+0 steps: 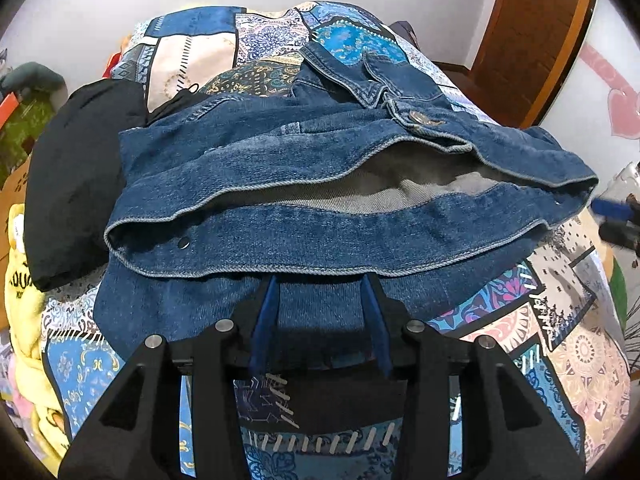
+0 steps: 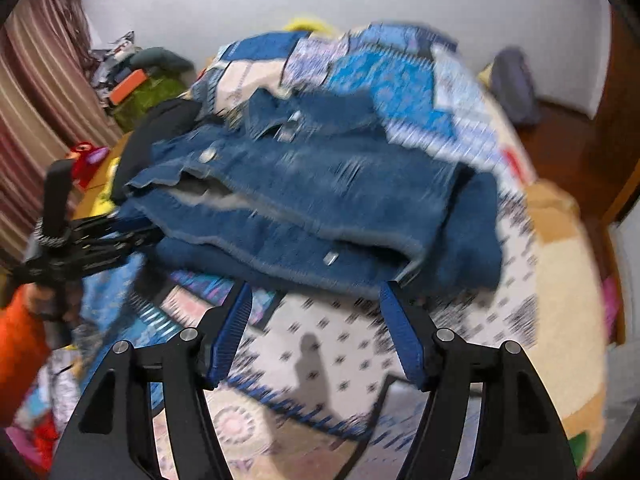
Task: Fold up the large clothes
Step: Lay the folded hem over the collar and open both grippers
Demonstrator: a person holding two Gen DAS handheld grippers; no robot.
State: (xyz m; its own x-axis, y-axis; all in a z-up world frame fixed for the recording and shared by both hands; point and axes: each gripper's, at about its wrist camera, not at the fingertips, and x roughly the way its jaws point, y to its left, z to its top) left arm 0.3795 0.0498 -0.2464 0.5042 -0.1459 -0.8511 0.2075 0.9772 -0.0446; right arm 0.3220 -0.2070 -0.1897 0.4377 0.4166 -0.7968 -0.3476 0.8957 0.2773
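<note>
**Denim jacket folded on patchwork bed, both grippers apart and empty**

Left gripper (image 1: 322, 280): 2 black arms w/ blue ribbed pads, jaws parted, tips at the near hem of the denim jacket (image 1: 340, 192). Fabric lies between the tips but pads aren't pressing it. Nothing held.

Right gripper (image 2: 316, 292): same build, jaws spread wider, tips just at the jacket's near edge, bedspread visible in the gap. Nothing held.

Jacket: mid-blue washed denim, heavy weave, pale topstitched seams, folded into a broad flat bundle. Grey inner lining shows through a long gap between layers. A metal button (image 1: 419, 117) sits near the collar, a dark snap (image 1: 183, 243) on the lower band.

Surface: bed w/ patchwork bedspread (image 1: 568, 344), blue, cream, pink paisley and mandala panels. A black garment (image 1: 76, 176) lies touching the jacket's left side; yellow fabric (image 1: 24, 300) beyond it.

Room: white wall, brown wooden door (image 1: 532, 40) at right.

Left view only: sharp detail, stitching, lining. Right view only, motion-blurred: striped curtain (image 2: 36, 120), the other gripper in a hand w/ orange sleeve (image 2: 20, 344), cluttered corner.
</note>
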